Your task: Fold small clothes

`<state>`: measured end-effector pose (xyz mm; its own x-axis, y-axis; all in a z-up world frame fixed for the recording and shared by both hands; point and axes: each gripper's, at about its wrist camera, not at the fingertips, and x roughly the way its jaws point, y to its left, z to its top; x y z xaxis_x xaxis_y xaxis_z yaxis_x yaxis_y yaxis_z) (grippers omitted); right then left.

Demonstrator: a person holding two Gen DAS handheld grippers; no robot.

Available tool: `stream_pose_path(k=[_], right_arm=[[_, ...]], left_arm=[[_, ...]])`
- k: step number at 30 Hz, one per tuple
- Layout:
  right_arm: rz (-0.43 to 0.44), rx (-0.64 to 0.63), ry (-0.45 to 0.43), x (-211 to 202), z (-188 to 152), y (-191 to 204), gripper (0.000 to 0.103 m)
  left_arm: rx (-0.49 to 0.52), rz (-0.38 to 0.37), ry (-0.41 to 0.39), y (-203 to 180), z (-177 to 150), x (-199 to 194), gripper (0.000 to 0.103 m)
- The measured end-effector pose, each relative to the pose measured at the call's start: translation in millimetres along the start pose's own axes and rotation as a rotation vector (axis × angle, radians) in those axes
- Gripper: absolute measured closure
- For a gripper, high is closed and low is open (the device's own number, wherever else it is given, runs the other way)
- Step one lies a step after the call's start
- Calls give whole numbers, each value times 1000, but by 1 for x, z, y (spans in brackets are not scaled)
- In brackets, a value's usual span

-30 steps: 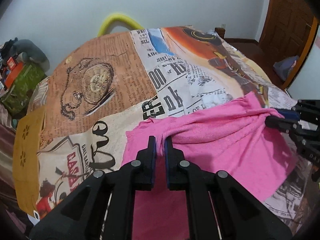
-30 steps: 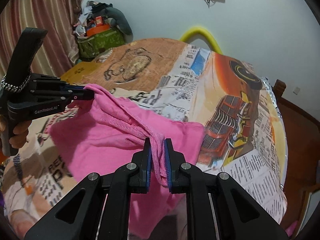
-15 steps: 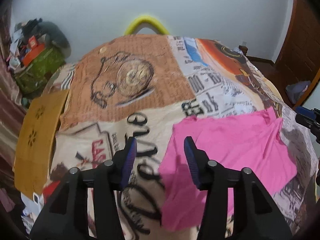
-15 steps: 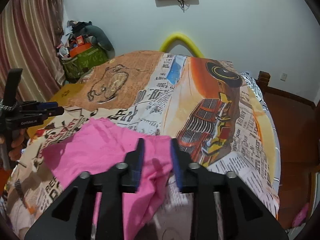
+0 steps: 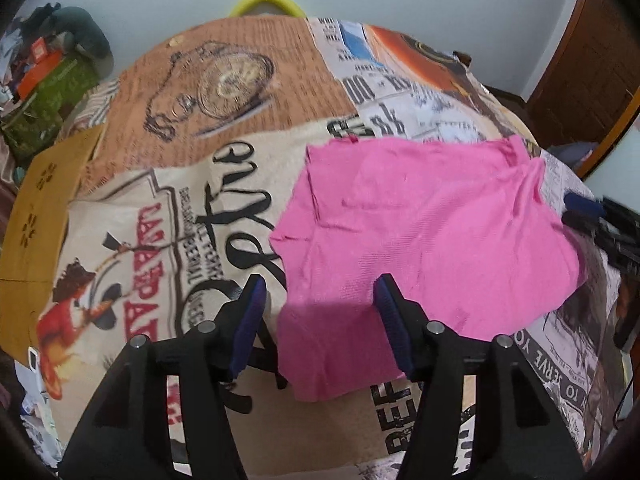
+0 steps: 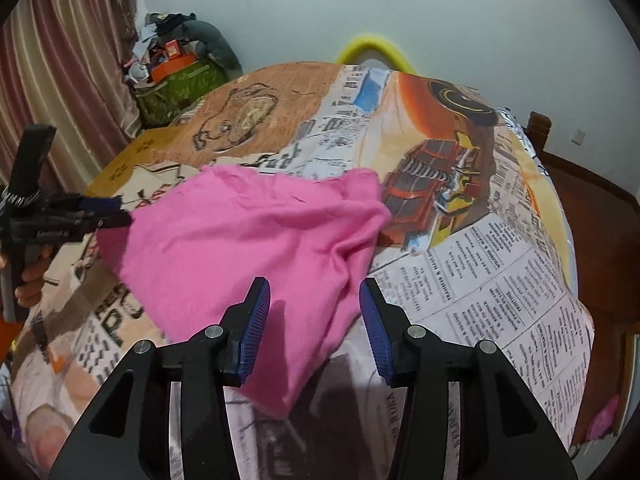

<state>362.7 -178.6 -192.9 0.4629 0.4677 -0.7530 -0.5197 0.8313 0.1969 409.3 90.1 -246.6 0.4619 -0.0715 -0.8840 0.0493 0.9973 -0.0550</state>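
The small pink knitted cloth (image 5: 420, 232) lies spread on the bed with the printed newspaper-and-truck cover (image 5: 208, 92), near the bed's front edge and closer to its right side, so that both tools can reach it from the front. It is not flat everywhere: in the right wrist view its far right corner (image 6: 360, 200) is bunched and a pointed flap (image 6: 280, 392) reaches toward the front edge, so I judge that the cloth is laid out for a fold which is not yet made. The left gripper (image 5: 318, 320) hangs above the near left part of the cloth with its jaws wide apart and nothing between them; the cloth's left border runs between the two blue pads (image 5: 248, 324), probably to take that border next. The right gripper (image 6: 314, 324) is also spread apart and empty, above the near right part of the cloth. Neither tool touches the fabric, as far as the views show. A yellow cardboard box (image 5: 36, 216) sits at the left edge of the bed, well apart from the cloth.
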Motion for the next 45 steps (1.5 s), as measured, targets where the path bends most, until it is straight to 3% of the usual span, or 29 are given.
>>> stream_pose_path(k=[4, 7, 10, 19, 23, 26, 31, 35, 40, 42, 45], right_arm=[[-12, 48, -5, 15, 16, -15, 60], [6, 81, 3, 27, 26, -22, 63], [-11, 74, -8, 32, 28, -18, 91], [-18, -24, -109, 9, 43, 1, 97], [-28, -75, -155, -3, 63, 10, 98], [-40, -98, -173, -3, 77, 13, 98], [-82, -109, -83, 33, 78, 7, 98], [-87, -92, -27, 50, 66, -1, 97], [-84, -100, 12, 57, 58, -3, 97], [-68, -84, 10, 52, 57, -4, 96], [-48, -69, -20, 38, 56, -2, 93]], left_arm=[[-22, -26, 11, 0, 1, 7, 84], [-9, -11, -11, -4, 3, 7, 91], [-8, 3, -43, -6, 5, 1, 93], [-25, 26, -173, -5, 9, -35, 94], [-26, 43, -197, -4, 11, -43, 94], [-1, 70, -162, -4, 14, -33, 94], [6, 58, -71, -2, 15, -8, 90], [-35, 26, -63, 4, 19, -4, 90], [-15, 50, -90, -2, 29, -6, 89], [-11, 51, -96, -4, 33, -6, 84], [-19, 47, -105, -6, 40, -3, 68]])
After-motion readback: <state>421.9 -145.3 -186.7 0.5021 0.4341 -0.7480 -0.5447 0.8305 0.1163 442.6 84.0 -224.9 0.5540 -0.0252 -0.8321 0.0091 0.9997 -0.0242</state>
